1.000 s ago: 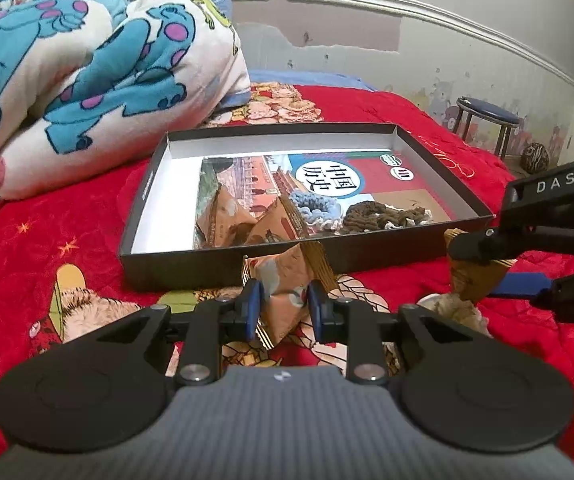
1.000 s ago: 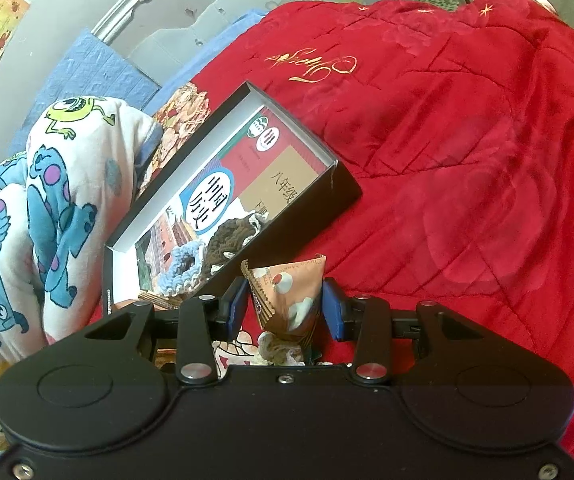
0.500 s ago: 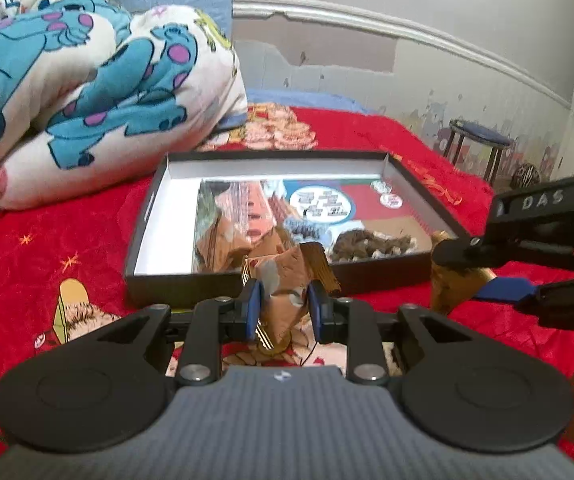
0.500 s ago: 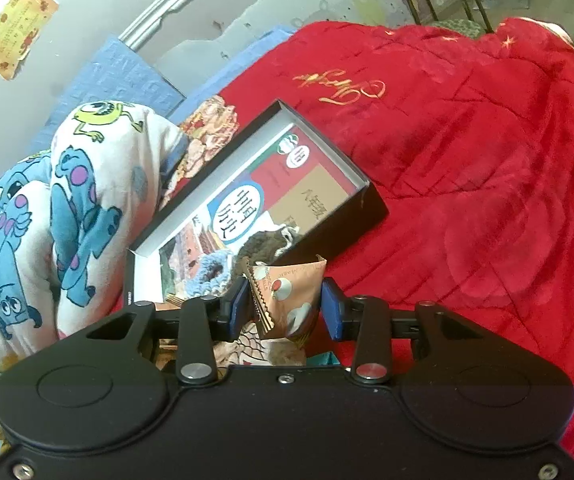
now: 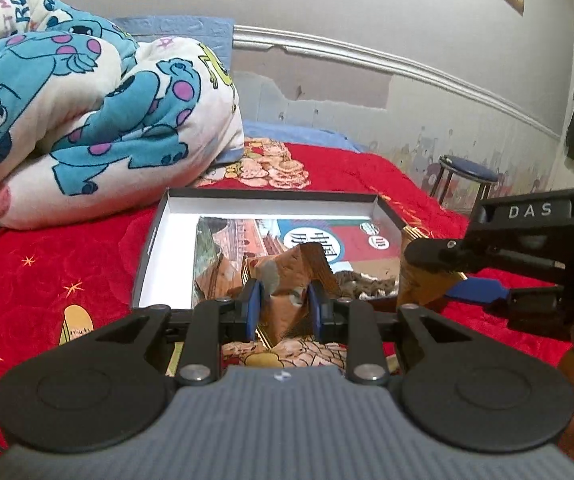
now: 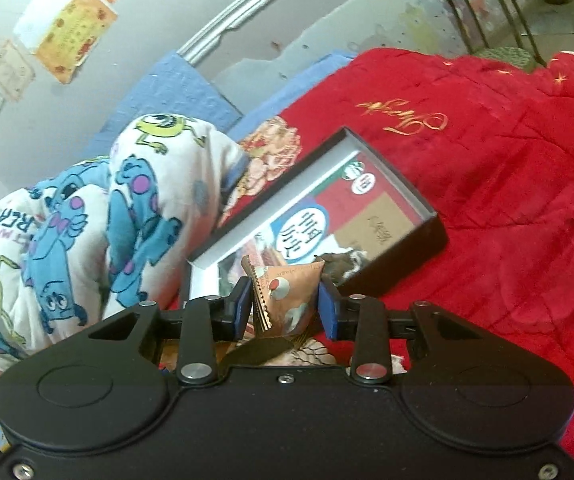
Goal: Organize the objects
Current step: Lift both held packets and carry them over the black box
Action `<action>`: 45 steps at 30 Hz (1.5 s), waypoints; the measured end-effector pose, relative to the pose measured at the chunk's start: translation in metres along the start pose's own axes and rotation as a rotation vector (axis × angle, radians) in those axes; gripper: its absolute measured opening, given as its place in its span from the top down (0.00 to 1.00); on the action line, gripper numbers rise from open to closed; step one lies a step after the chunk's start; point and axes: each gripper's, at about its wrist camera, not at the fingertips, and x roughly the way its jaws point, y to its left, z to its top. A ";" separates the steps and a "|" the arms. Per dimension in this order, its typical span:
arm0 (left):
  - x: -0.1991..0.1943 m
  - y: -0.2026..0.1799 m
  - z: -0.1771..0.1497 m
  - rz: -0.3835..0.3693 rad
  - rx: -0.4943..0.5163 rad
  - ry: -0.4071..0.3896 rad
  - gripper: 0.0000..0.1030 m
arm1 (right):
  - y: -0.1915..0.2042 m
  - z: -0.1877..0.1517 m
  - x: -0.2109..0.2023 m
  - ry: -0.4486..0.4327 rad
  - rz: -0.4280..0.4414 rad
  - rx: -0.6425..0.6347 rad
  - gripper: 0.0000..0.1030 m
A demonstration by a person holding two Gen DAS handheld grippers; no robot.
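Note:
My left gripper [image 5: 283, 308] is shut on a brown snack packet [image 5: 287, 280] and holds it just before the near wall of a black shallow box [image 5: 155, 236] on the red bedspread. My right gripper [image 6: 285, 306] is shut on a second brown snack packet [image 6: 291, 296], raised near the box's [image 6: 427, 240] near right corner; it shows in the left wrist view [image 5: 439, 276] too. Inside the box lie a printed book [image 5: 327, 236], another brown packet [image 5: 215, 280] and a brown knitted piece [image 5: 367, 284].
A rolled monster-print blanket [image 5: 87, 120] lies left of and behind the box. The red bedspread [image 6: 507, 200] spreads to the right. A blue-topped stool [image 5: 467, 172] stands by the wall beyond the bed.
Both grippers have risen with their packets and moved closer to the box. The right gripper now hovers by the box's right near corner.

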 end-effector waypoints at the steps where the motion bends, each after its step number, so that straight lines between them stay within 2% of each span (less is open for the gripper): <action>1: -0.001 0.001 0.001 0.000 -0.004 -0.001 0.72 | 0.001 0.000 0.000 0.000 0.008 0.001 0.67; 13: -0.004 0.016 0.014 0.020 -0.050 -0.036 0.72 | -0.001 0.016 0.002 -0.021 0.068 0.026 0.67; 18: -0.003 0.019 0.022 0.056 -0.020 -0.065 0.72 | 0.003 0.024 0.008 -0.033 0.114 -0.001 0.67; 22: 0.002 0.026 0.033 0.039 -0.030 -0.066 0.72 | 0.003 0.036 0.011 -0.067 0.134 -0.016 0.67; 27: 0.017 0.037 0.050 0.039 -0.008 -0.052 0.72 | 0.000 0.057 0.018 -0.111 0.141 -0.063 0.67; 31: 0.036 0.045 0.067 0.051 0.011 -0.037 0.72 | -0.009 0.064 0.025 -0.113 0.141 -0.042 0.67; 34: 0.053 0.044 0.083 0.089 0.046 -0.084 0.72 | -0.010 0.068 0.033 -0.125 0.146 -0.040 0.67; 37: 0.072 0.044 0.096 0.076 0.046 -0.092 0.72 | -0.005 0.075 0.052 -0.125 0.144 -0.040 0.67; 40: 0.082 0.043 0.093 0.062 0.057 -0.076 0.71 | 0.007 0.078 0.079 -0.102 0.149 -0.078 0.67; 43: 0.097 0.043 0.079 0.019 0.083 -0.003 0.71 | 0.015 0.075 0.108 -0.067 0.147 -0.063 0.67; 45: 0.110 0.039 0.070 0.032 0.101 0.043 0.71 | 0.017 0.068 0.127 -0.069 0.146 -0.029 0.67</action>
